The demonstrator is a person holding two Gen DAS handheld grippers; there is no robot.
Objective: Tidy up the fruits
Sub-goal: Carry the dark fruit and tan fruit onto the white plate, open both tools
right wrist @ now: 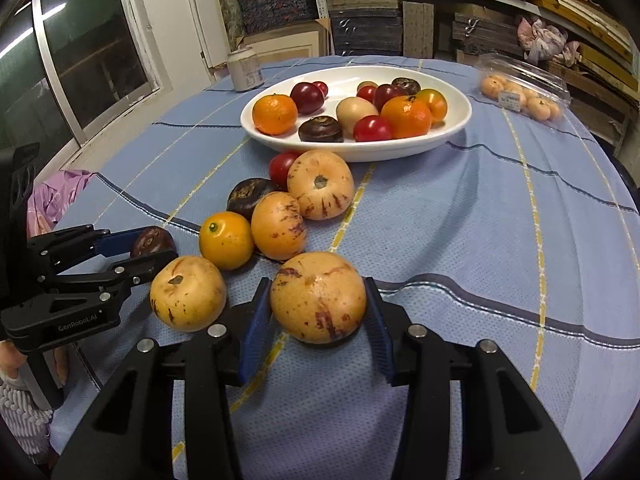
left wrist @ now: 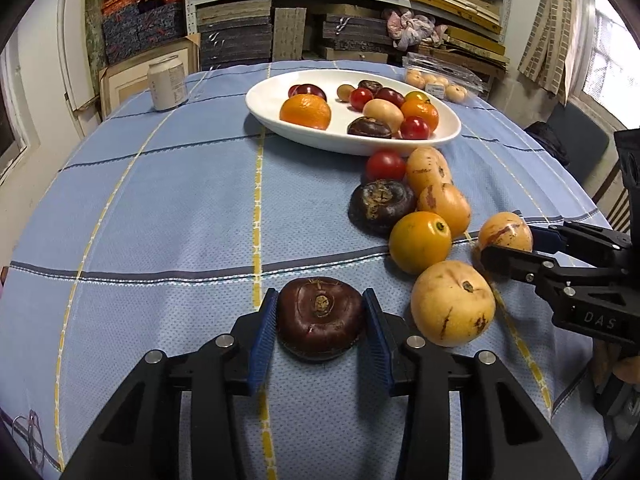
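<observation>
Here, left wrist view: the left gripper (left wrist: 320,320) sits low over the blue checked tablecloth (left wrist: 160,200), its blue pads (left wrist: 264,332) pressed against both sides of a dark brown water chestnut (left wrist: 320,316) that rests on the cloth. Just to its right lies a yellow pepino melon (left wrist: 452,304) with purple streaks. Beyond it, a loose cluster: a yellow-orange tomato (left wrist: 420,242), a second water chestnut (left wrist: 380,206), two more pepinos (left wrist: 444,206) touching one another, a red tomato (left wrist: 385,165). The right gripper (left wrist: 506,248) enters from the right edge, clamped on another streaked pepino (left wrist: 505,232). Farther back, a white oval dish (left wrist: 272,100) holds a mandarin (left wrist: 306,111), red tomatoes, chestnuts and pale fruit. A white jar (left wrist: 167,84) stands at the far left of the table; a clear plastic punnet (left wrist: 440,80) of small pale fruit lies far right.

Right wrist view: the right gripper (right wrist: 318,312) has its pads (right wrist: 256,328) closed on the large streaked pepino (right wrist: 318,298), which touches the cloth (right wrist: 480,220). Beside it on the left, another pepino (right wrist: 188,294). The left gripper (right wrist: 154,250) comes in from the left edge, closed on the dark chestnut (right wrist: 154,240). The cluster lies between the grippers and the dish (right wrist: 460,120). Jar (right wrist: 245,69) behind the dish, punnet (right wrist: 524,92) far right.
</observation>
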